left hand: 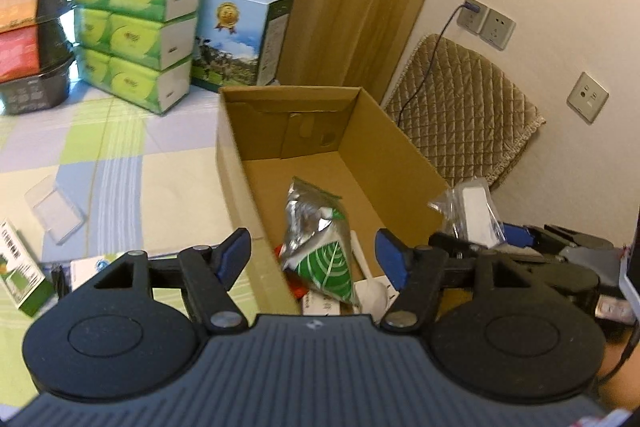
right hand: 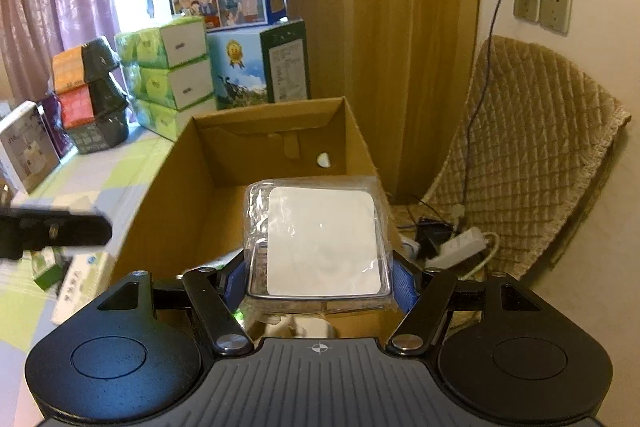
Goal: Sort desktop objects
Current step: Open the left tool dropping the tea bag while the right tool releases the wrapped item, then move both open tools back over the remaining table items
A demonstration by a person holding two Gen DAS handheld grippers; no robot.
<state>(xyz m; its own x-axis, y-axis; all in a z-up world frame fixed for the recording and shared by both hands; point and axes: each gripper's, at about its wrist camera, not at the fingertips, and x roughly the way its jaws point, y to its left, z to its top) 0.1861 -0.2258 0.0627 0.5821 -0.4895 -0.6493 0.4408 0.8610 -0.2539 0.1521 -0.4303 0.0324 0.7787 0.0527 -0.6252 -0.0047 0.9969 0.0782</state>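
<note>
The left gripper (left hand: 314,255) stands wide apart with nothing between its blue pads, above the near end of the open brown cardboard box (left hand: 236,163). Inside the box lie a silver-and-green foil packet (left hand: 316,235) and a white plastic spoon (left hand: 372,279). The right gripper (right hand: 320,279) is clamped on a clear plastic-wrapped block with a white square face (right hand: 320,247), held over the box's near right rim (right hand: 360,143).

The box sits on a checked cloth of green, lilac and cream (left hand: 100,155), its right wall close to the table edge. Left of the box, on the cloth, rest a clear plastic case (left hand: 54,213) and a small green-and-white carton (left hand: 22,271), with bare cloth between them.

Farther back stand stacked green tissue packs (left hand: 136,35), black-and-orange tubs (left hand: 32,39) and blue milk cartons (left hand: 240,39). Right of the table, a quilted beige chair cover (right hand: 528,155) leans by the cream wall with sockets (right hand: 542,7).
</note>
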